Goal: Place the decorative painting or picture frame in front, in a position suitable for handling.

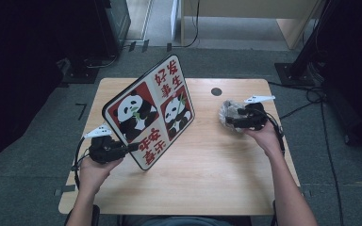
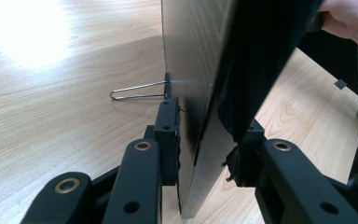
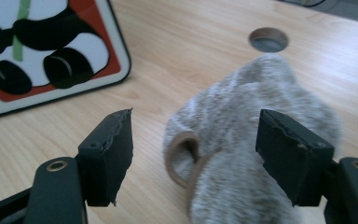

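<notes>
- The desk (image 1: 202, 183) fills the middle of the high view, the person's forearms coming in from the bottom edge.
- A panda board (image 1: 150, 111) stands tilted on its edge at centre left, its lower corner on the desk.
- The left claw (image 1: 133, 147) sits at lower left, against the board's lower edge.
- A plush toy (image 1: 227, 113) lies on the desk at centre right, well apart from the board.
- The right claw (image 1: 231, 121) sits at the toy, just right of it.
- A round hole (image 1: 216, 92) lies above the toy, near the desk's far edge.

Panda board (image 1: 151, 110): red-white squares, black-white pandas, red characters; plush toy (image 3: 256, 154): mottled grey-beige; table (image 1: 217, 165): light wood grain
</notes>
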`<state>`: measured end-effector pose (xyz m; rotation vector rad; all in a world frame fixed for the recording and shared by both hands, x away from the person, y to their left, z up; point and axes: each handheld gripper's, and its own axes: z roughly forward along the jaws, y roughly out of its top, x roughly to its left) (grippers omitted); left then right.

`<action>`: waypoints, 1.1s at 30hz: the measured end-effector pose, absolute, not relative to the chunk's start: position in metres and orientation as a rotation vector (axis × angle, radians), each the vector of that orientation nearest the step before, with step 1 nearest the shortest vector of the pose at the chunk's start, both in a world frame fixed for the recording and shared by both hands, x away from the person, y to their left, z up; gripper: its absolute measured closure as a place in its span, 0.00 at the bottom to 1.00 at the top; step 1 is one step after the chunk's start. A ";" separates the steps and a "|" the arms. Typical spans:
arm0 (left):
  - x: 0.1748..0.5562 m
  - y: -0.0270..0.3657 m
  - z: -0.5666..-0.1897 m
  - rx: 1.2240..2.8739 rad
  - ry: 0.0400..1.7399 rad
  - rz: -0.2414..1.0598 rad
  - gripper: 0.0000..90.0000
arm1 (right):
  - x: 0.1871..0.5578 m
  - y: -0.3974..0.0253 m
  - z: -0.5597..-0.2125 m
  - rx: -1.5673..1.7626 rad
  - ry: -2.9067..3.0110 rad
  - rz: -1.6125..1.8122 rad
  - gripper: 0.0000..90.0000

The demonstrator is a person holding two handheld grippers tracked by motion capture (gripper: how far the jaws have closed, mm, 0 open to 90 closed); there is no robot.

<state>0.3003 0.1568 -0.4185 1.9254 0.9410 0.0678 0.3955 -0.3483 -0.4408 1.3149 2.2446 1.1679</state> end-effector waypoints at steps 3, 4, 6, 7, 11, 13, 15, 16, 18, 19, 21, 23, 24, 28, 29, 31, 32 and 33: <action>0.301 0.155 -0.419 1.926 0.943 0.071 0.80 | 0.396 -0.357 -0.440 1.341 2.201 1.154 0.31; 0.301 0.155 -0.420 1.929 0.943 0.072 0.81 | 0.397 -0.359 -0.441 1.352 2.192 1.157 0.31; 0.301 0.155 -0.420 1.931 0.950 0.077 0.82 | 0.401 -0.365 -0.444 1.383 2.179 1.152 0.31; 0.301 0.155 -0.420 1.931 0.950 0.077 0.82 | 0.401 -0.365 -0.444 1.383 2.179 1.152 0.31; 0.301 0.154 -0.421 1.923 0.957 0.074 0.83 | 0.415 -0.372 -0.459 1.439 2.145 1.118 0.32; 0.301 0.154 -0.421 1.921 0.955 0.076 0.84 | 0.421 -0.371 -0.468 1.463 2.149 1.088 0.32; 0.301 0.154 -0.421 1.915 0.955 0.076 0.84 | 0.426 -0.370 -0.476 1.487 2.154 1.081 0.34; 0.301 0.154 -0.422 1.913 0.955 0.076 0.84 | 0.428 -0.370 -0.480 1.496 2.159 1.067 0.35; 0.303 0.155 -0.422 1.908 0.964 0.060 0.84 | 0.433 -0.370 -0.484 1.505 2.183 1.072 0.39; 0.303 0.155 -0.422 1.908 0.965 0.063 0.85 | 0.435 -0.370 -0.486 1.514 2.188 1.075 0.41; 0.303 0.155 -0.422 1.904 0.969 0.063 0.85 | 0.440 -0.371 -0.488 1.552 2.190 1.100 0.46; 0.303 0.155 -0.422 1.904 0.972 0.071 0.86 | 0.443 -0.371 -0.491 1.562 2.206 1.098 0.53; 0.302 0.155 -0.422 1.903 0.973 0.084 0.86 | 0.443 -0.370 -0.492 1.558 2.214 1.097 0.57; 0.301 0.156 -0.421 1.899 0.983 0.094 0.88 | 0.442 -0.369 -0.492 1.548 2.221 1.088 0.70; 0.301 0.156 -0.421 1.899 0.983 0.094 0.88 | 0.442 -0.369 -0.492 1.548 2.221 1.088 0.70; 0.300 0.155 -0.421 1.900 0.986 0.088 0.88 | 0.440 -0.370 -0.488 1.537 2.227 1.081 0.75; 0.300 0.155 -0.421 1.901 0.984 0.087 0.88 | 0.439 -0.370 -0.487 1.538 2.226 1.083 0.76; 0.299 0.155 -0.421 1.903 0.982 0.090 0.88 | 0.439 -0.371 -0.485 1.534 2.227 1.079 0.76</action>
